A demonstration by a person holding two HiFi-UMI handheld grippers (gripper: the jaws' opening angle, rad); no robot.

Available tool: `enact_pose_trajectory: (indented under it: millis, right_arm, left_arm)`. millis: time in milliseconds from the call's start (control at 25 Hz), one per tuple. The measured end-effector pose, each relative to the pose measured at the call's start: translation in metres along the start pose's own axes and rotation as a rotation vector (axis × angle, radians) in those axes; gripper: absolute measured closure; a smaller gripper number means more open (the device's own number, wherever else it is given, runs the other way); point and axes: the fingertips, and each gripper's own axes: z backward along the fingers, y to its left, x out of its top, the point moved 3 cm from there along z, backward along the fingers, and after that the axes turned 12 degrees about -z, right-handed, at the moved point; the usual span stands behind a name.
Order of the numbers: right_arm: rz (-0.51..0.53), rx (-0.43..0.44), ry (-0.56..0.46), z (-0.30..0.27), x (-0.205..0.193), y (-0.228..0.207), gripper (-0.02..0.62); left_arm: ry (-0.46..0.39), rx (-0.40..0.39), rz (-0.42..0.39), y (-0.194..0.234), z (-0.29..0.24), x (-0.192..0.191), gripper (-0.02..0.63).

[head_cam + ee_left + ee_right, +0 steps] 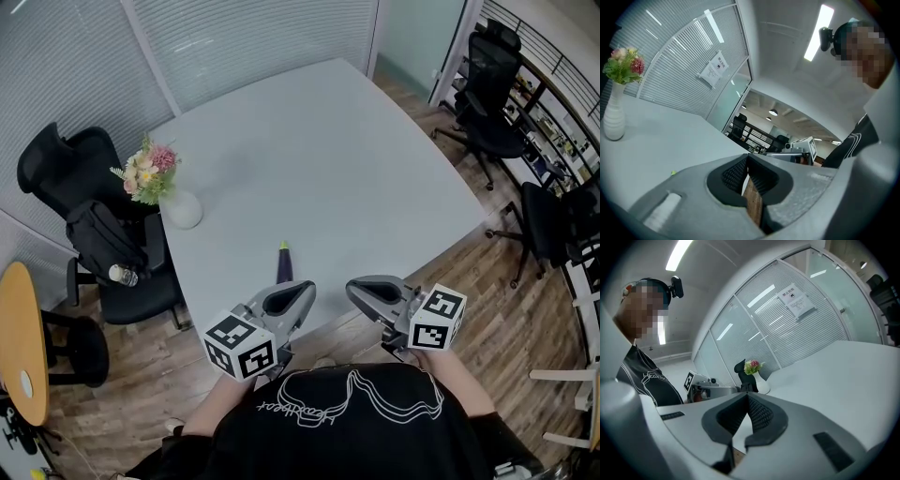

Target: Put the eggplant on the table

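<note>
The dark purple eggplant [283, 262] lies on the pale grey table [319, 159] close to its near edge, with nothing touching it. Just in front of it my left gripper [306, 292] is shut with nothing between its pads. My right gripper [354, 290] is also shut and empty. The two point toward each other over the table's edge, a short gap apart. In the left gripper view the left gripper [746, 158] shows its pads pressed together, with the right gripper [802, 148] beyond. In the right gripper view the right gripper [747, 395] is closed too; the eggplant is hidden there.
A white vase of flowers [178, 204] stands at the table's left side, also seen as the vase [614, 117] and the vase [758, 382]. Black office chairs [89, 225] sit left of the table, and more chairs [487, 103] at the right. An orange round table [21, 347] is at far left.
</note>
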Motion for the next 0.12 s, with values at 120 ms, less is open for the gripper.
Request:
enact_pose_trajectory:
  millis: [120]
  right_arm:
    - [-0.004,-0.004,0.005,0.0028,-0.0018,-0.0010,0.588]
  left_arm:
    - [-0.004,-0.001,-0.005,-0.0021,-0.0006,0.0023,0.591]
